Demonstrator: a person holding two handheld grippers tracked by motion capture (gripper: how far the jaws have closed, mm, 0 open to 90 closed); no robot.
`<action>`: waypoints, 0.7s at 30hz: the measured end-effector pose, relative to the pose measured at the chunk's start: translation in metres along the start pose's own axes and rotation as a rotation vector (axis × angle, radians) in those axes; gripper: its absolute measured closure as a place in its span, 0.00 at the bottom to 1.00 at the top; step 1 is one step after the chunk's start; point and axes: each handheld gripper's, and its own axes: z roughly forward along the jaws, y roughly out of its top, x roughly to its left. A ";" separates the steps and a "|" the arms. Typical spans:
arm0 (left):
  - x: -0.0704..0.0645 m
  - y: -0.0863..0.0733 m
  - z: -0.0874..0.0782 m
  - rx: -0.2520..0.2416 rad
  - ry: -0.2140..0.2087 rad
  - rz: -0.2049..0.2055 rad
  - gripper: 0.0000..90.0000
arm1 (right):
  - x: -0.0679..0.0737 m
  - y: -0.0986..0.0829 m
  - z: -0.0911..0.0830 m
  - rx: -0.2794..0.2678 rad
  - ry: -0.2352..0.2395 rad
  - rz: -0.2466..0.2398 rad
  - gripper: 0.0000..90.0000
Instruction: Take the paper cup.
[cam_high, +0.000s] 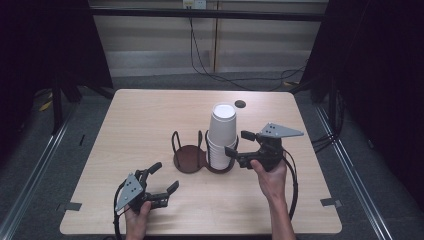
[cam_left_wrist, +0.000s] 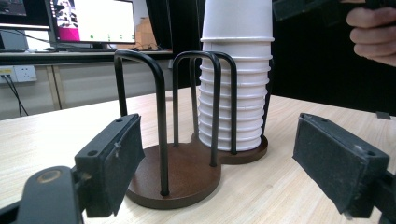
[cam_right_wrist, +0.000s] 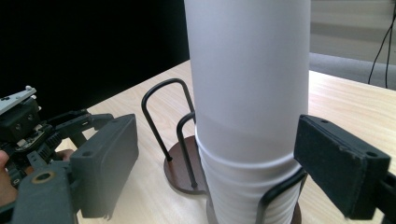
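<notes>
The tall stack of white paper cups (cam_high: 221, 134) stands upside down in the right-hand bay of a dark brown wooden two-bay cup holder with black wire hoops (cam_high: 192, 156), near the middle of the pale wood-grain table (cam_high: 130, 125). The right gripper (cam_high: 239, 144) is at the stack's right side, its jaws spread wide with a pad on either flank of the cups; in the right gripper view the stack (cam_right_wrist: 247, 112) rises between the pads with a gap on each side, so nothing is gripped yet. The left gripper (cam_high: 165, 177) hovers lower left of the holder, jaws also wide apart and empty, facing the vacant left bay (cam_left_wrist: 175, 172).

My reading is that the top cup is about to be pulled off. The risk: closing too low would catch several nested cups at once, or squeeze a wire hoop (cam_right_wrist: 280, 191) along with them. A hard pinch could crush the thin wall, and a sideways pull might tip the whole holder, since nothing steadies its base.
</notes>
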 end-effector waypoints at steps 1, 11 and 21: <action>0.000 0.000 0.000 0.000 0.000 0.000 0.17 | -0.001 0.005 0.001 0.009 0.006 -0.011 0.15; 0.000 0.000 0.000 0.000 0.000 0.000 0.17 | -0.006 0.030 0.014 0.073 0.009 -0.037 0.15; 0.000 0.000 0.000 0.000 0.000 0.000 0.18 | -0.015 0.047 0.021 0.091 0.021 -0.036 0.15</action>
